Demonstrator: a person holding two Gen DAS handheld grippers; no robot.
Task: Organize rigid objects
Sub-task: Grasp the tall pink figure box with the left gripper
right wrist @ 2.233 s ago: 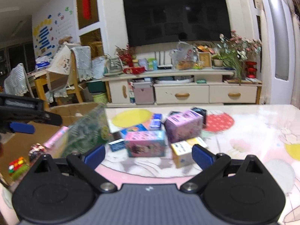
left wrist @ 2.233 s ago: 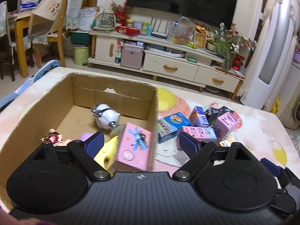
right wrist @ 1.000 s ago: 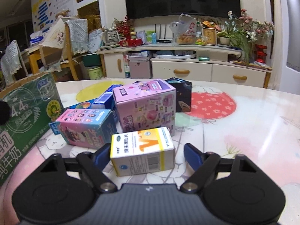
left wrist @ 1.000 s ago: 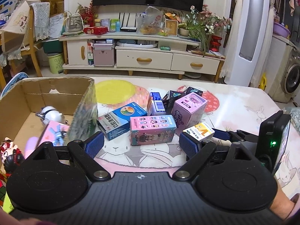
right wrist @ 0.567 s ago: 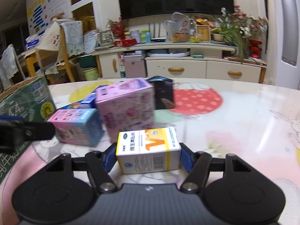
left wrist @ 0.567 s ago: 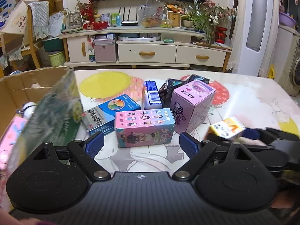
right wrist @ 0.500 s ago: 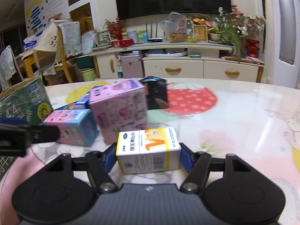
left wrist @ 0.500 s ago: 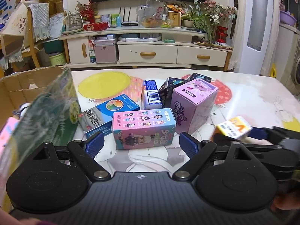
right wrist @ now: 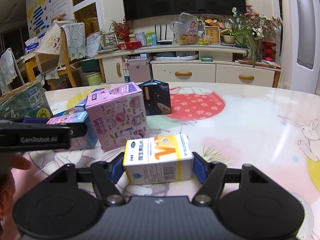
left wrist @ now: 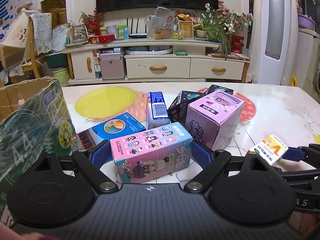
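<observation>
At the far left stood a big brown cardboard box (left wrist: 24,92) with a green printed side. Just right of it lay a flat blue box with a rainbow circle (left wrist: 118,125) on the pale table with cartoon pictures (left wrist: 280,108).

Next came the left gripper (left wrist: 149,156). Its jaws were wide open. A long pink box with little cartoon figures (left wrist: 152,152) lay on the table between its blue pads. The pads sat close beside the two ends of the box, but I cannot tell if they touched it. It did not look squeezed.

Behind the pink box, farther away, a small box with a dark blue top and a barcode (left wrist: 158,108) stood. To its right was a black box with planets on it (left wrist: 180,106). In front of that one stood a tall purple-pink box (left wrist: 214,120), just beside the long pink box.

Over on the right was the right gripper (right wrist: 158,167). Its jaws were about half open, and they had just eased out a tiny bit. They held a small white and yellow box with an orange V (right wrist: 158,158) by its two sides, with a blue pad pressed on each side. In the left gripper's view, this box was tilted, near the right edge of the table.

A hand (right wrist: 12,172) showed at the left edge of the right gripper's view.
</observation>
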